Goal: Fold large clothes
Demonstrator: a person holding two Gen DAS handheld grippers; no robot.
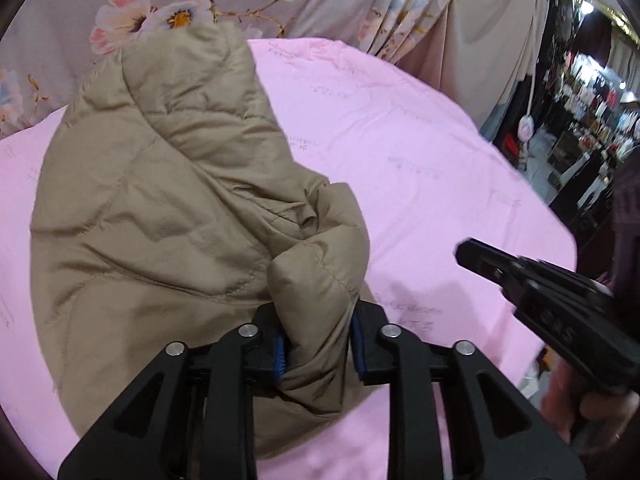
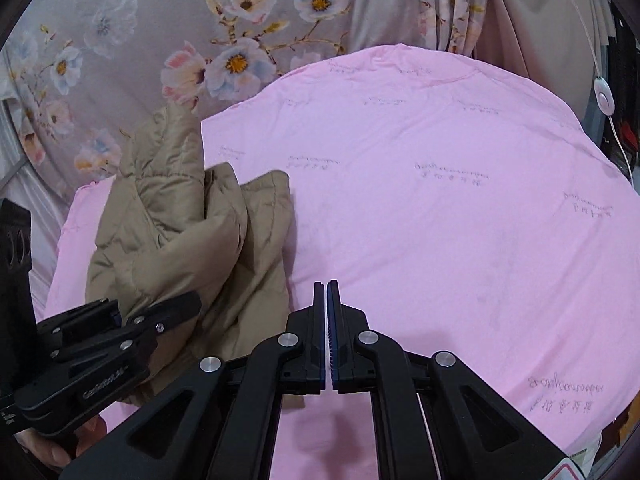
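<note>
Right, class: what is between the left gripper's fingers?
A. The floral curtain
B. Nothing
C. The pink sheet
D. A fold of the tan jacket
D: in the left wrist view a puffy fold of the tan jacket sits between the left gripper's blue pads, over the pink sheet.

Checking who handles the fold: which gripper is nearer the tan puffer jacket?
Left. The left gripper has a bunched fold of the tan puffer jacket between its jaws; the right gripper is shut and empty over the pink sheet beside it.
</note>
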